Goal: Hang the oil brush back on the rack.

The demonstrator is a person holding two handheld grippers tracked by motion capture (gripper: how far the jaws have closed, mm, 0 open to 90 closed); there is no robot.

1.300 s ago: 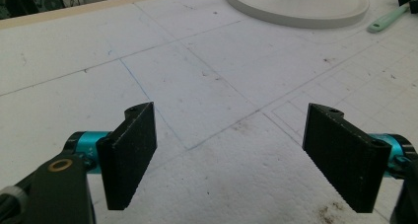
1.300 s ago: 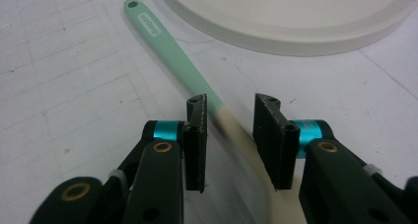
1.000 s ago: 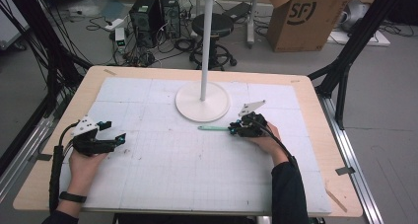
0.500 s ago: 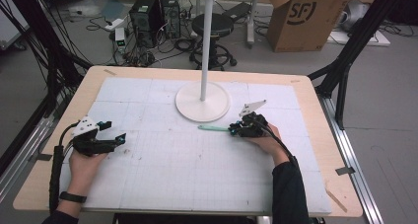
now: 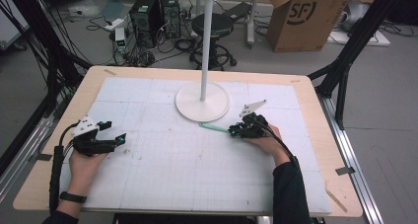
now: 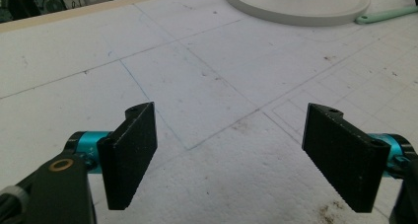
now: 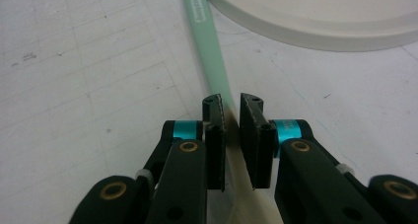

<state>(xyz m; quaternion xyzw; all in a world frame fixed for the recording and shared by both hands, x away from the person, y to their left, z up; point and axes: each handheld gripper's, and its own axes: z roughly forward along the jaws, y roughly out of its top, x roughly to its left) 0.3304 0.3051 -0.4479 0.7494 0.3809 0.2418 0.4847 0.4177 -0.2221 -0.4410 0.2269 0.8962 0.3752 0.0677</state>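
Observation:
A mint-green utensil handle [image 5: 213, 128] lies on the white mat just in front of the stand's round base [image 5: 202, 102]. My right gripper [image 5: 237, 131] holds its near end. In the right gripper view the jaws [image 7: 231, 109] are pressed against the handle [image 7: 207, 41], which runs away toward the base [image 7: 320, 17] and ends in a small hole. What lies at the held end is hidden by the jaws. My left gripper [image 5: 117, 139] rests at the mat's left side, open and empty [image 6: 236, 155], with the base [image 6: 296, 2] and the green handle [image 6: 389, 14] far ahead of it.
A tall white pole [image 5: 205, 41] rises from the base to a hook crown at the top. The gridded mat [image 5: 187, 169] covers most of the wooden table [image 5: 315, 93]. Beyond the table stand computers, a stool and a cardboard box [image 5: 315, 17].

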